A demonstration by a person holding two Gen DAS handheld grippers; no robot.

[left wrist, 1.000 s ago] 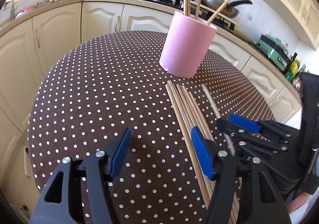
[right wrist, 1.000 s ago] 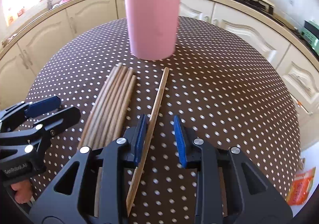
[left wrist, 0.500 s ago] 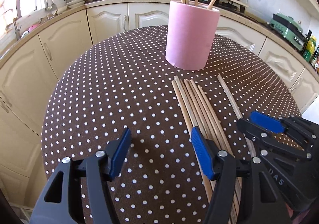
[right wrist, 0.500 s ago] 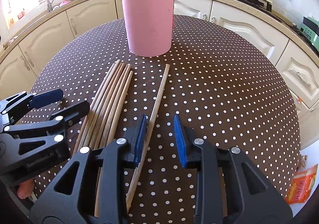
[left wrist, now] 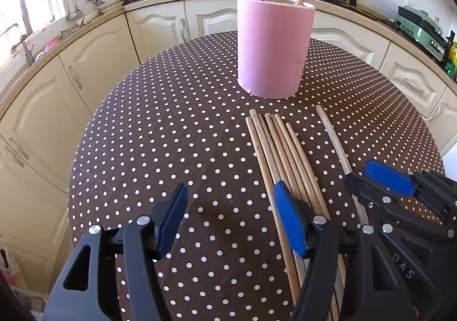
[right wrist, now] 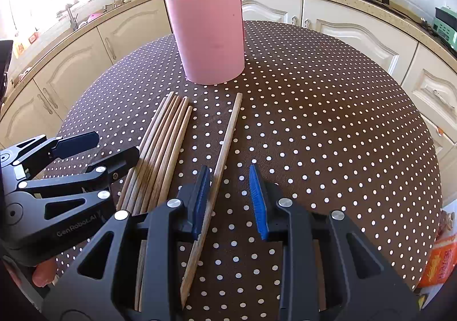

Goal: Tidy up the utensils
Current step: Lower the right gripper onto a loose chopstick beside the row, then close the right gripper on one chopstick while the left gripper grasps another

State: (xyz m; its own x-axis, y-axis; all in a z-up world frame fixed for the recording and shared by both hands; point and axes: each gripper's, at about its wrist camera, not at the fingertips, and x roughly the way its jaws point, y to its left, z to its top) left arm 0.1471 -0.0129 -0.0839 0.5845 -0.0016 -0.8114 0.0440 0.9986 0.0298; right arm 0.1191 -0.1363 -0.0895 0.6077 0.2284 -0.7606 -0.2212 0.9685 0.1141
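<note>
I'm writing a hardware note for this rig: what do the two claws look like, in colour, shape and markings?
Both are alike: the left claw and right claw have matte black plastic fingers with triangular cut-outs and silver round screw heads. Each finger ends in a ribbed blue pad. Seen from the right wrist view, the left claw's body carries pale "GenRobot.AI" lettering; the right claw's body shows the letters "DAS" in the left wrist view. No cables or sleeves show.

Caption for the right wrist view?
Right gripper open astride a lone chopstick, pink holder beyond.
</note>
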